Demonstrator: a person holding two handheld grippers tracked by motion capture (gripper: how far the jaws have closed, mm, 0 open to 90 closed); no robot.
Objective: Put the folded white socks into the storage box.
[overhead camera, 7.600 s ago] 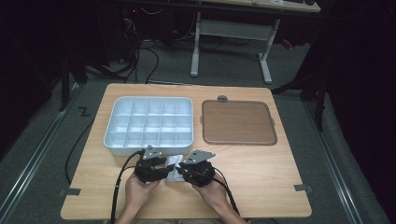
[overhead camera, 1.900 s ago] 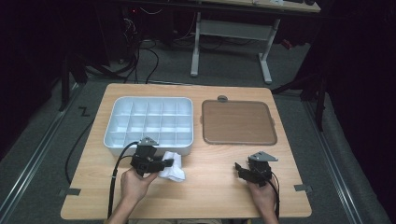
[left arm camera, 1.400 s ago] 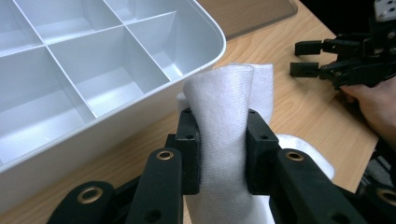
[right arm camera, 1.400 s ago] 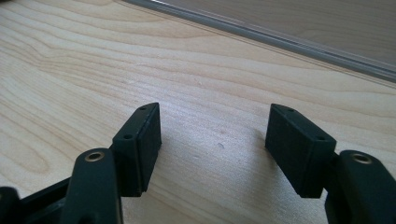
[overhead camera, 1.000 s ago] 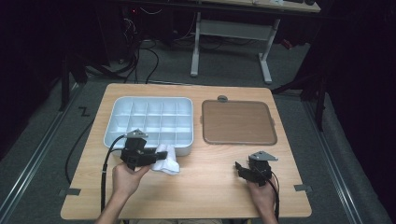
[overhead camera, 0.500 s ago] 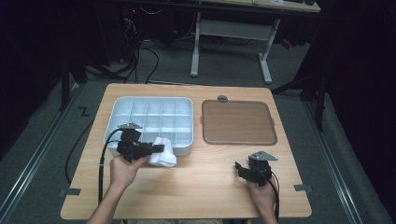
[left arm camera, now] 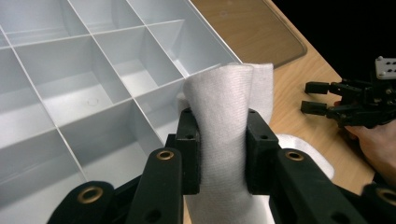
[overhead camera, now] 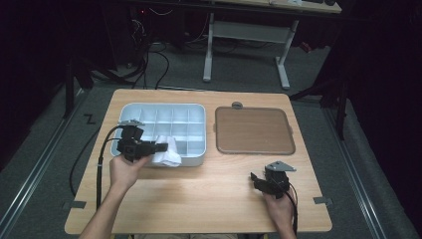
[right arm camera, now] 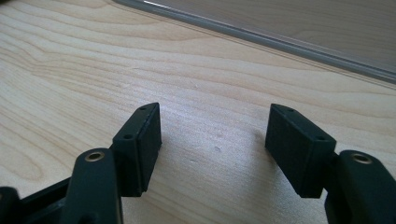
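The left claw [overhead camera: 160, 147] is clenching a folded white cloth [overhead camera: 167, 151], its two black jaws pressing the fabric from either side, as the left gripper view makes plain [left arm camera: 223, 154]. The cloth [left arm camera: 229, 121] is standing up between the pads in a rolled fold, with more of it hanging below and to the right of the jaws. It is sitting at the near right corner of the white compartment tray [overhead camera: 149, 110] (over the near rim, partly above the surface [overhead camera: 209, 199] and partly above the tray's nearest cells). The tray [left arm camera: 93, 70] is lying on the far left part of the surface, and a brown lid-like panel [overhead camera: 253, 130] is lying just to its right. The right claw [overhead camera: 255, 179] is resting well apart, on the near right of the surface, its jaws standing released with bare wood between them [right arm camera: 212, 149].
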